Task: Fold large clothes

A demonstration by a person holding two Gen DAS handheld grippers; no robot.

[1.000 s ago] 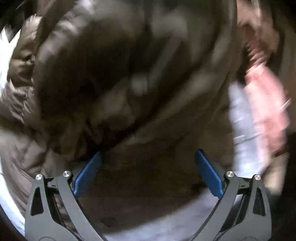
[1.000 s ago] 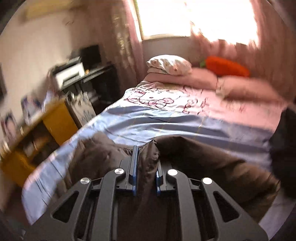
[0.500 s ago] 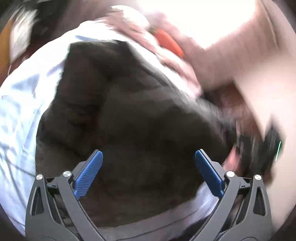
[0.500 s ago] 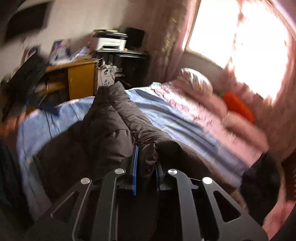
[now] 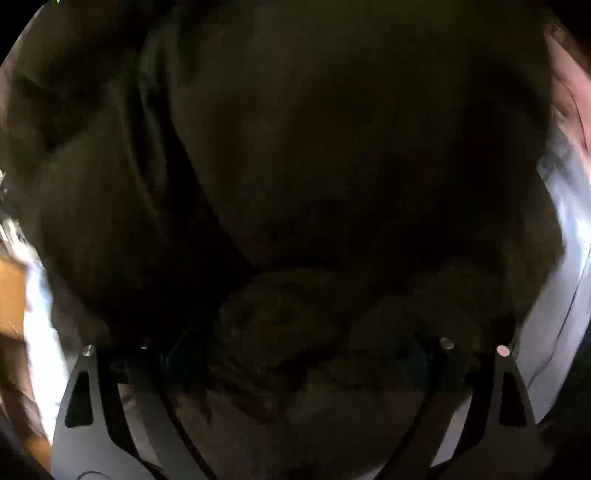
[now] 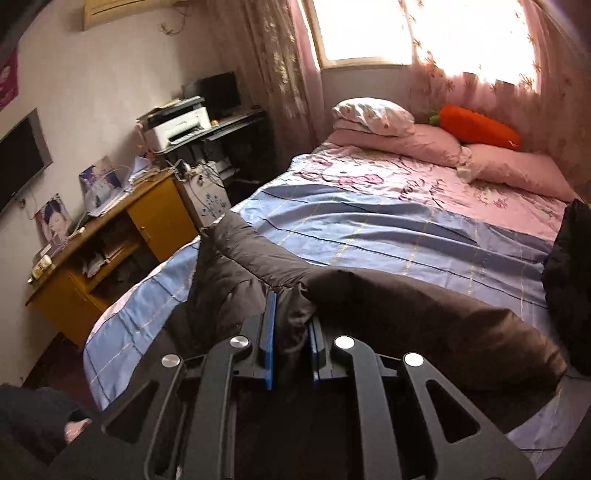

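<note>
Daylight glares through the window (image 6: 417, 33) behind pink flowered curtains (image 6: 284, 62). The bed (image 6: 369, 229) wears a blue striped and pink sheet, with pillows (image 6: 436, 144) and a carrot cushion (image 6: 480, 127) at its head. Along the pale wall (image 6: 92, 92) stand a yellow wooden desk (image 6: 110, 236), a printer (image 6: 177, 127) and a dark screen (image 6: 18, 158).

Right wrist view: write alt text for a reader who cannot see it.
The right gripper is shut on a fold of a dark brown padded coat that lies on a bed with a blue and pink sheet. Beyond are pink pillows, an orange carrot cushion and a wooden desk.
</note>
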